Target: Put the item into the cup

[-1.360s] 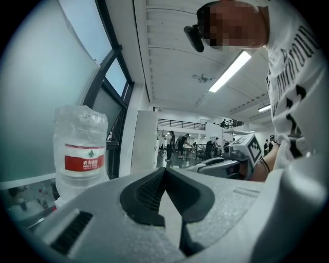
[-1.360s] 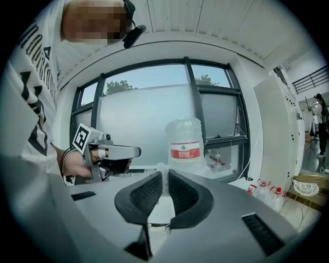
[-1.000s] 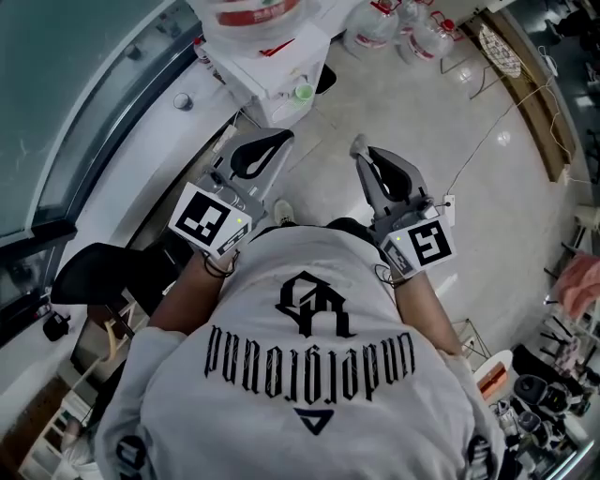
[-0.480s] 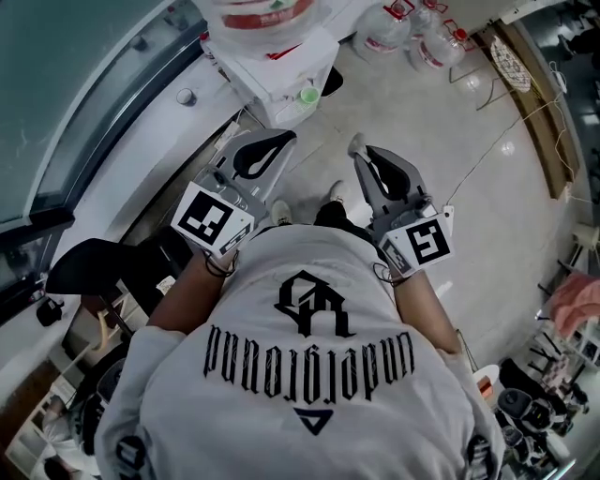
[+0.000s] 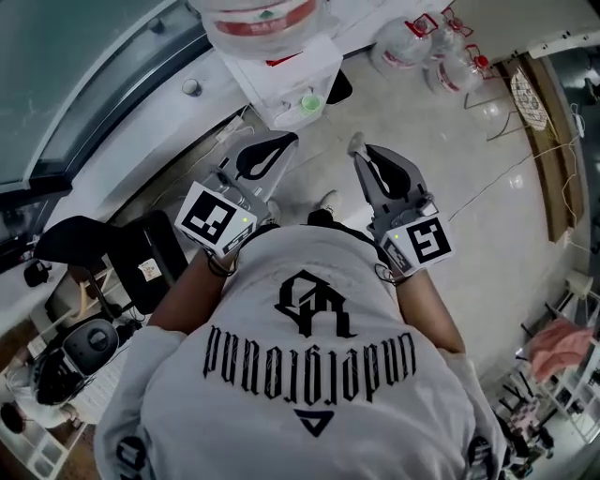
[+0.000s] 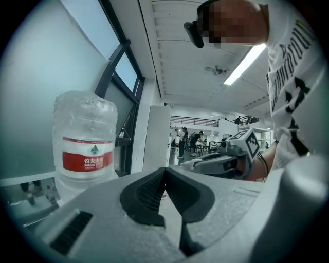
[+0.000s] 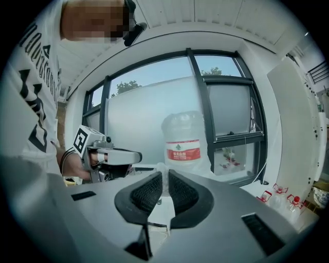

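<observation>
The step looked like the carry. The right gripper's (image 7: 164, 177) fingers were narrow, pinching a small pale item (image 5: 355, 142) at their tips. The left gripper's (image 6: 164, 172) fingers were closed together with nothing between them. No cup was certain. A small green vessel (image 5: 310, 100) at 12 o'clock in the head view, beneath the bottle (image 5: 258, 19), might be it. The next move would probably call for reaching it, centring the item over its mouth, then letting go.

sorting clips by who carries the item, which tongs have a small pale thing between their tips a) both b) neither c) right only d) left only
c: in the right gripper view the right tongs pinch a small pale item between their pads, while the left tongs meet tip to tip with nothing between them.
</observation>
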